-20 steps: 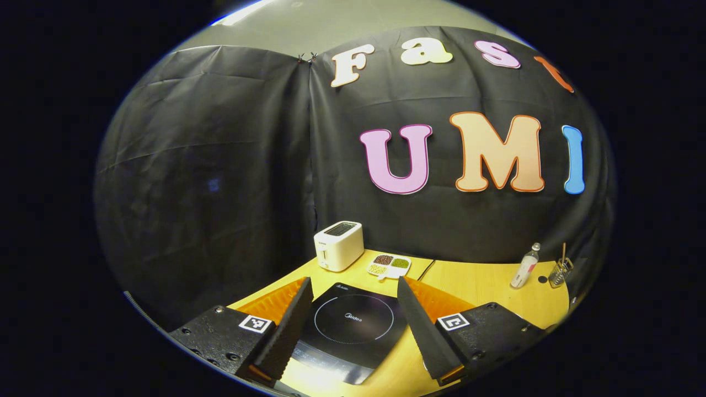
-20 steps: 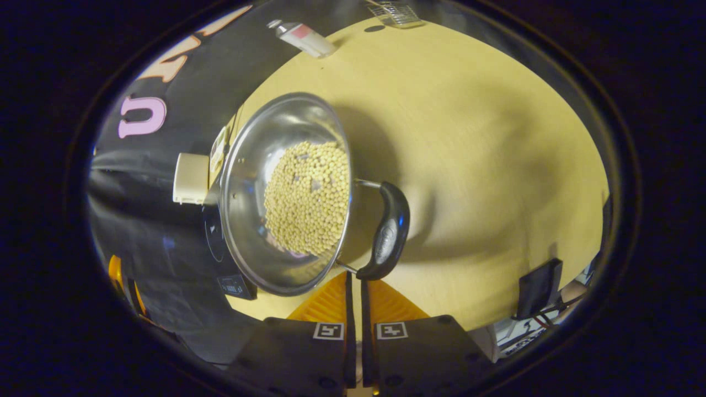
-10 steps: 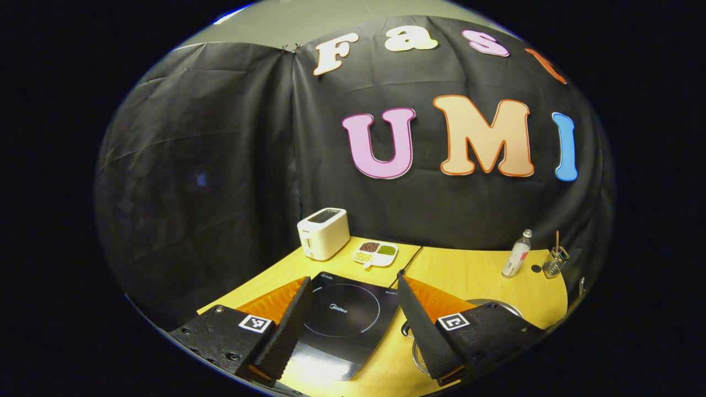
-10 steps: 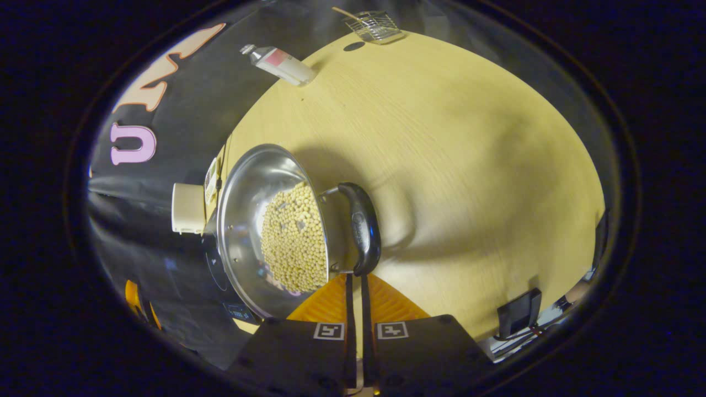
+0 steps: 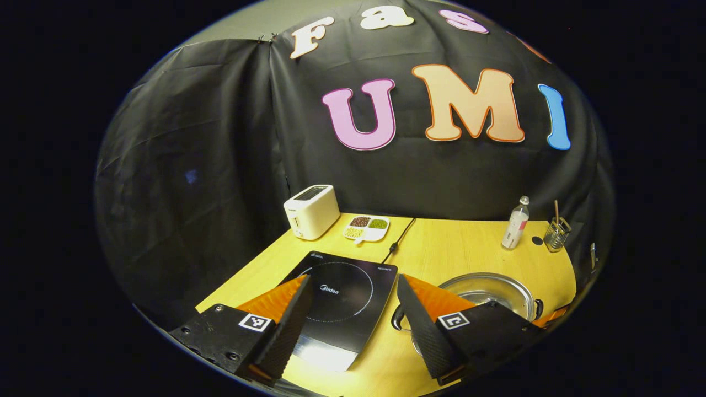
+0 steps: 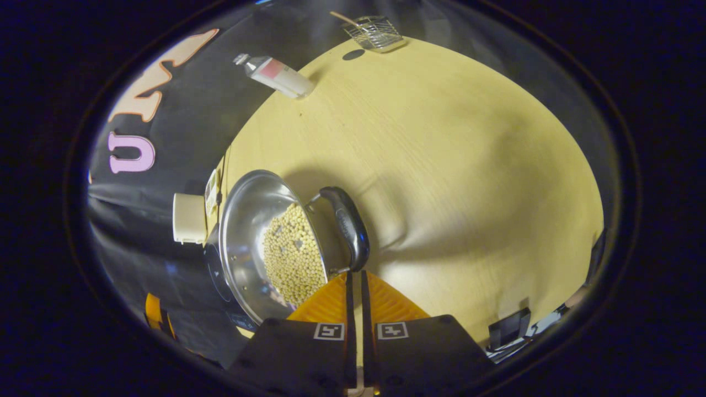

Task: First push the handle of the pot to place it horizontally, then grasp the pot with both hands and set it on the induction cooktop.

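The steel pot stands on the wooden table and holds pale beans. Its black side handle faces my right gripper, which is shut with nothing between its fingers; the tips touch the handle's near end. In the left gripper view the pot sits right of the black induction cooktop, partly hidden behind one finger. A second handle points toward the cooktop. My left gripper hangs open above the cooktop's near edge.
A white toaster, a divided dish of beans and the cooktop's cable lie at the back. A bottle and a wire holder stand at the back right. A dark device sits by the table's edge.
The left gripper view has shifted, so more table and the pot have come into sight. In the right gripper view the pot and handle have slid down-left and turned, with the shut tips staying at the handle's end.
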Demonstrator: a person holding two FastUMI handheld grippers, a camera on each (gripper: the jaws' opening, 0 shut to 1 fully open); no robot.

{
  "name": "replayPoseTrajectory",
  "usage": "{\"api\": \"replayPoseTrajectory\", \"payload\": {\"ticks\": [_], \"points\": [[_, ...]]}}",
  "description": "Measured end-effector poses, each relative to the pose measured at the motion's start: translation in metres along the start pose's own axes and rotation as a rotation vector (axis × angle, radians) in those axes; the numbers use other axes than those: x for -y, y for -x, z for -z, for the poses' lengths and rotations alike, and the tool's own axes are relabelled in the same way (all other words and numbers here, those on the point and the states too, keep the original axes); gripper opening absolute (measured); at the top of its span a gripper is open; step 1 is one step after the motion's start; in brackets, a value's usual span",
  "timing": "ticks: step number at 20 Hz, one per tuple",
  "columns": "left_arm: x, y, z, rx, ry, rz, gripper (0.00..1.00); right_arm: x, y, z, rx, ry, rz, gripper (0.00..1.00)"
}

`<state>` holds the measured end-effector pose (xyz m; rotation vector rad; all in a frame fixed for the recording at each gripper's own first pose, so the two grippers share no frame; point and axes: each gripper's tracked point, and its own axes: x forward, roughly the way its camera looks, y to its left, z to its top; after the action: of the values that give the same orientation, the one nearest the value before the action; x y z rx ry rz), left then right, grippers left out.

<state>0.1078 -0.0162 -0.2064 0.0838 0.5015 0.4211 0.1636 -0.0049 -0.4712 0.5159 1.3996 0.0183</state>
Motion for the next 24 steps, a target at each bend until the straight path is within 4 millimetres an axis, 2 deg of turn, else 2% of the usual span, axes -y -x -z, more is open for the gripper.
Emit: {"api": "replayPoseTrajectory", "payload": {"ticks": [1,2,3,4,5,6,7,8,9,10,13,14,15,16,17,18,19,21,22,24], "points": [[0.002,-0.002,0.002,-0.008,0.003,0.007,0.94,0.001,0.003,-0.001,0.004,0.0,-0.003,0.07],[0.005,-0.004,0.004,-0.015,0.006,0.015,0.94,0.003,0.006,0.0,0.005,0.003,0.0,0.0],[0.008,-0.005,0.007,-0.026,0.009,0.024,0.94,0.007,0.01,0.001,0.006,0.015,0.005,0.0],[0.011,-0.008,0.008,-0.035,0.01,0.034,0.94,0.011,0.015,0.001,0.009,0.031,0.007,0.11],[0.013,-0.008,0.011,-0.045,0.011,0.044,0.94,0.012,0.017,0.001,0.006,0.058,0.006,0.12],[0.017,-0.01,0.013,-0.057,0.011,0.063,0.94,0.016,0.025,0.002,0.012,0.093,0.009,0.06],[0.022,-0.012,0.017,-0.075,0.009,0.082,0.94,0.014,0.028,-0.001,0.026,0.124,-0.003,0.08],[0.027,-0.014,0.023,-0.106,0.001,0.105,0.94,0.013,0.036,-0.002,0.035,0.153,-0.007,0.34],[0.03,-0.015,0.032,-0.143,-0.01,0.12,0.94,0.01,0.038,-0.006,0.053,0.175,-0.012,0.39],[0.034,-0.016,0.04,-0.18,-0.026,0.144,0.94,0.005,0.041,-0.011,0.066,0.19,-0.029,0.3],[0.052,-0.017,0.063,-0.281,-0.037,0.235,0.94,-0.007,0.045,-0.02,0.078,0.211,-0.053,0.8],[0.058,-0.019,0.07,-0.312,-0.029,0.262,0.95,-0.011,0.044,-0.026,0.081,0.214,-0.064,0.92],[0.063,-0.023,0.077,-0.342,-0.022,0.283,0.95,-0.016,0.042,-0.03,0.076,0.211,-0.082,0.97],[0.065,-0.026,0.084,-0.384,-0.021,0.298,0.95,-0.021,0.04,-0.034,0.072,0.203,-0.1,0.92],[0.067,-0.029,0.092,-0.425,-0.019,0.317,0.95,-0.025,0.036,-0.038,0.064,0.193,-0.114,0.93],[0.071,-0.031,0.098,-0.464,-0.023,0.336,0.94,-0.027,0.031,-0.042,0.055,0.191,-0.123,1.0],[0.072,-0.036,0.104,-0.497,-0.033,0.345,0.94,-0.027,0.026,-0.047,0.048,0.198,-0.124,0.92],[0.076,-0.045,0.116,-0.553,-0.051,0.371,0.93,-0.028,0.018,-0.051,0.021,0.217,-0.12,0.92],[0.079,-0.051,0.121,-0.581,-0.05,0.386,0.94,-0.027,0.014,-0.053,0.007,0.227,-0.116,1.0],[0.083,-0.059,0.134,-0.655,-0.045,0.403,0.94,-0.028,0.004,-0.053,-0.022,0.241,-0.115,1.0]]}}
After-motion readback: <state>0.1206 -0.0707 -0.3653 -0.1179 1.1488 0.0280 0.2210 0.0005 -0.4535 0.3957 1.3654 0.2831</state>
